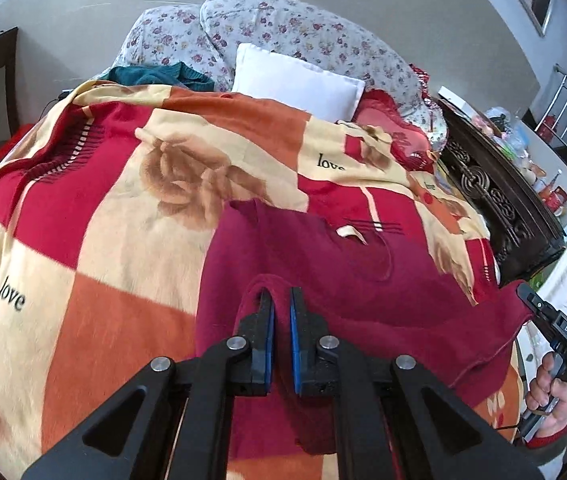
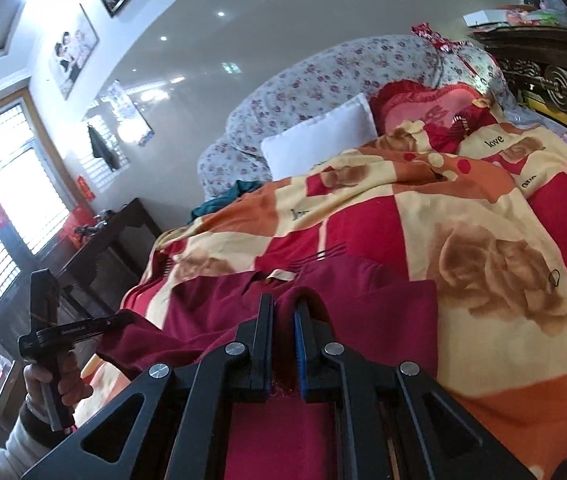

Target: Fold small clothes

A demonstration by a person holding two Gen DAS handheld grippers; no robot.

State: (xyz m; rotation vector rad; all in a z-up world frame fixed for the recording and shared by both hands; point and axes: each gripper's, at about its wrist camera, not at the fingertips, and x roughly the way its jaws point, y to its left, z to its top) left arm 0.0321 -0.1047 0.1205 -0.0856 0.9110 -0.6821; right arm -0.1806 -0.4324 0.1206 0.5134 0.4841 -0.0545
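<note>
Left gripper [image 1: 281, 300] is closed, its blue pads pinching a raised fold of the maroon garment [image 1: 323, 264]. Right gripper [image 2: 283, 308] is likewise clamped on a fold of the same cloth, jaws nearly together with fabric bunched between them. Each gripper also shows at the edge of the other's view, with a hand [image 1: 549, 388] around its handle.

Garment lies spread between the two grippers on the near part of the patchwork blanket [image 1: 123, 208], its pale neck label [image 1: 349, 233] facing up. Both gripped edges are lifted off the blanket; cloth between them sags.

Blanket is red, orange and cream with printed roses and the word "love", covering the bed. Beyond it: a white pillow [image 1: 299, 80], a red heart-shaped cushion [image 2: 427, 108], a teal cloth [image 1: 159, 74] and a rolled floral quilt [image 1: 283, 28] at the far end.

Dark carved bed frame [image 1: 495, 196] runs along one side. Window [image 2: 7, 184] is strongly backlit.
</note>
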